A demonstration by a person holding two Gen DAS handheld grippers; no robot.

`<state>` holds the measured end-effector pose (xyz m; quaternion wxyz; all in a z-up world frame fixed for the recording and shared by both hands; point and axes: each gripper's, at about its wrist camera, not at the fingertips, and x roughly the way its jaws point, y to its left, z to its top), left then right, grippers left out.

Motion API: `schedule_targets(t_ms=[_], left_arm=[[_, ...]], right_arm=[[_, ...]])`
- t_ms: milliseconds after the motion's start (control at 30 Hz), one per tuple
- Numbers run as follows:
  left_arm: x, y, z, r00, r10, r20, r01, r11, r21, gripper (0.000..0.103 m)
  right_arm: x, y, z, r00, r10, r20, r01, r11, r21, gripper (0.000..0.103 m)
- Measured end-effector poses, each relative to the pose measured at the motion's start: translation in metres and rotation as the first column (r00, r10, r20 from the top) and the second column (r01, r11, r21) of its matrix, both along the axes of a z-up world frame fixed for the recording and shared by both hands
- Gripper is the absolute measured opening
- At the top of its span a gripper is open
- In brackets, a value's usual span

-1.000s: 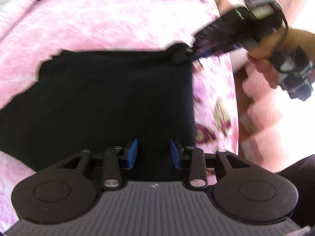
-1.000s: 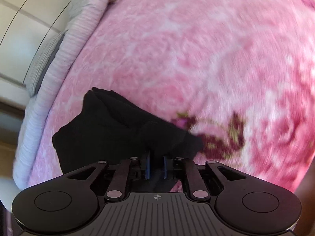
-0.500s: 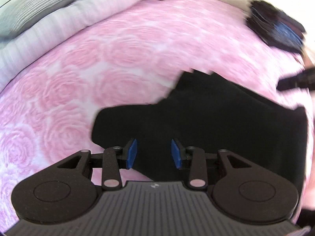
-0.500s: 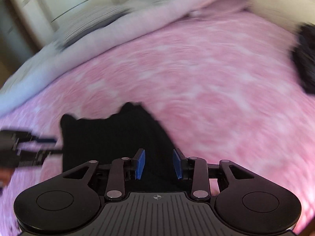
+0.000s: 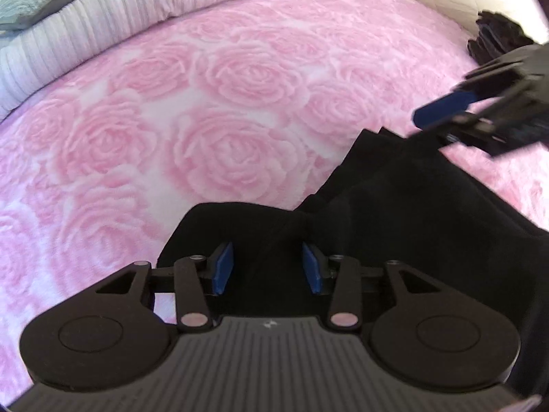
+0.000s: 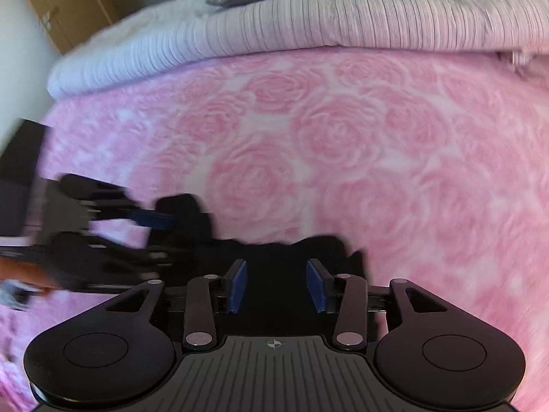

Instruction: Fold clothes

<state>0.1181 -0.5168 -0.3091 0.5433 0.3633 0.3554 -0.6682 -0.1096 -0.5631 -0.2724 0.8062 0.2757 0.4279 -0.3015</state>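
Right now we have the black garment [image 5: 394,213] lying bunched on the pink rose blanket [image 5: 212,110], its near edge rumpled into a knot just ahead of our left gripper [image 5: 267,267]. Both sets of jaws stand wide with nothing between them; our right gripper [image 6: 276,286] hovers over the cloth's other end. To fold well from here, we judge each gripper should take a single layer at an outer corner, pull the cloth taut and flat, then close firmly so the soft fabric doesn't slip. Whether this is a half-made fold or a heap still to spread, we cannot say.

A second ago our right gripper was pinching a corner of the cloth; now it has let go, and both cameras have swung up toward the striped pillows [image 6: 308,24].
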Motion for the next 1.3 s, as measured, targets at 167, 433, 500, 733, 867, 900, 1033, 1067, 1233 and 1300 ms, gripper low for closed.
schedule_targets(t_ms=[167,433,500,733,867,900,1033,1067,1233,1300], left_arm=[[0.006,0.006,0.004,0.999,0.028,-0.019,-0.028,1.0,0.007,0.038],[-0.007,0.0,0.003,0.999,-0.023,0.034,0.023,1.0,-0.012,0.039],[-0.01,-0.002,0.003,0.998,-0.036,0.048,0.037,0.999,-0.016,0.039],[-0.014,0.016,0.029,0.998,-0.041,0.043,0.044,0.997,-0.069,0.034],[-0.033,0.026,0.024,0.992,-0.116,0.058,0.116,0.993,-0.005,0.038],[-0.041,0.026,0.017,0.985,-0.146,0.088,0.146,0.989,0.008,0.044],[-0.062,0.018,-0.002,0.955,-0.241,0.173,0.237,0.971,0.041,0.055],[-0.063,0.015,-0.002,0.954,-0.245,0.173,0.241,0.969,0.048,0.056],[-0.063,0.014,0.008,0.935,-0.289,0.207,0.278,0.957,0.078,0.054],[-0.067,0.019,0.015,0.92,-0.31,0.241,0.299,0.951,0.079,0.052]], right_arm=[[-0.012,-0.026,-0.023,0.999,-0.028,-0.042,0.031,0.998,0.054,0.043],[-0.011,-0.037,-0.056,0.991,0.076,-0.11,-0.069,0.996,0.065,0.011],[-0.02,-0.044,-0.062,0.996,0.049,-0.081,-0.042,0.995,0.093,0.01],[-0.047,-0.034,-0.033,0.997,-0.082,0.007,0.081,0.991,0.102,0.016],[-0.056,-0.005,-0.024,0.997,-0.079,-0.007,0.079,0.992,0.096,0.02],[-0.057,0.003,-0.024,0.997,-0.073,-0.016,0.075,0.992,0.097,0.02],[-0.055,0.01,-0.026,0.997,-0.068,-0.048,0.072,0.993,0.091,0.019],[-0.055,0.011,-0.027,0.996,-0.067,-0.056,0.072,0.993,0.09,0.019],[-0.054,0.021,-0.023,0.994,-0.065,-0.084,0.071,0.995,0.073,0.02],[-0.061,0.035,-0.01,0.996,-0.072,-0.062,0.076,0.995,0.064,0.022]])
